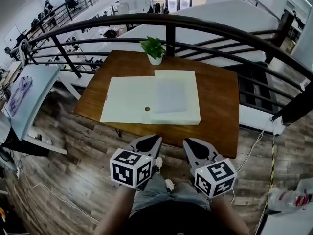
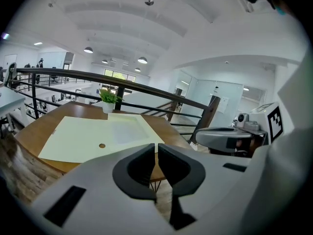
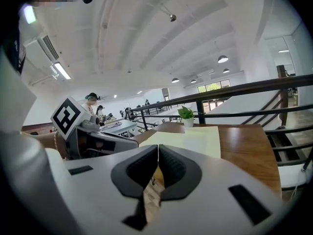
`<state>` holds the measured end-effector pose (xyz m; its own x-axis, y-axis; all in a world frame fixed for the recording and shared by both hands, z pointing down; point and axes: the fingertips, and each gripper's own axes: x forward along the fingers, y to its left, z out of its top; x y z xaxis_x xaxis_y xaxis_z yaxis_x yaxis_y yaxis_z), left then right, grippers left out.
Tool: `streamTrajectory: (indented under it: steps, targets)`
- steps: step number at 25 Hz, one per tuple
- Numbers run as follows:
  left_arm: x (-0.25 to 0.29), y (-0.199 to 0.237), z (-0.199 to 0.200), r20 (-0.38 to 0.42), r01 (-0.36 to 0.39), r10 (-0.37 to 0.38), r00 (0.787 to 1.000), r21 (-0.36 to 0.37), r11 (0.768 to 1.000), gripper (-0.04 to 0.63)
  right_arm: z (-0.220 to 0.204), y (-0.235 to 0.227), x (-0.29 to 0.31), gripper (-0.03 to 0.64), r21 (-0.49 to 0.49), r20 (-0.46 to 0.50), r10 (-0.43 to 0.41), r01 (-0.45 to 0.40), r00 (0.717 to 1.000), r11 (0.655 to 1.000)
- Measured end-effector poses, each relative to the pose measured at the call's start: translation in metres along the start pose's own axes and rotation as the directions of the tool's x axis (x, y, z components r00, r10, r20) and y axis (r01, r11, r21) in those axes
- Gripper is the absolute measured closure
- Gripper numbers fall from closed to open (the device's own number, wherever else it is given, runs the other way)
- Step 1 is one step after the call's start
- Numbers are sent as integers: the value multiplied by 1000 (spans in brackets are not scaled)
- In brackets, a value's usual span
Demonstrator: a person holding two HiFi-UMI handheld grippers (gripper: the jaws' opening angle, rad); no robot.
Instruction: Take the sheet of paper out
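**Left tongs [image 1: 151,141] and right tongs [image 1: 193,146] clenched on nothing**

You hold both just short of the near edge of the worktop [image 1: 220,97]. On it a pale folder [image 1: 127,99] lies flat, and the sheet of paper [image 1: 171,96] shows whiter in its right half. A potted plant [image 1: 154,49] stands at the far edge; a brown dot [image 1: 147,108] marks the folder.

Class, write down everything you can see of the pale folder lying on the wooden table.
The pale folder lies flat and open on the brown wooden table, cream-coloured and thin, like card or plastic. Two panels join: a wide left one and a slightly taller right one showing a whiter rectangle, probably the sheet inside. A small brown round spot sits near its front edge. Its far edge nears the potted plant; contact is unclear.
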<state>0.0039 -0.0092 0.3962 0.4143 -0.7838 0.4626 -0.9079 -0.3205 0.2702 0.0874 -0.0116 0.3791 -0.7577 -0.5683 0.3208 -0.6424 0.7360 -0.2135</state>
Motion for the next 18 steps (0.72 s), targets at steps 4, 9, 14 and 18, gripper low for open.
streamTrajectory:
  steps: [4,9,14,18]
  targets:
    - [19,13,11,-12,16,-16,1000,7,1000,563,4,-14,18,589,12,-6,-13,13,1000,1000]
    - [42,35,24,-17,49,-48,999,11,999,563,8,-30,48,589,24,-23,-35,36,999,999]
    - [66,68,36,-41,82,-82,996,-8,997,563,11,-43,82,589,43,-45,-64,66,997,997]
    - [86,91,47,-58,114,-114,992,-11,993,563,9,-61,107,589,66,-87,-101,106,991,992]
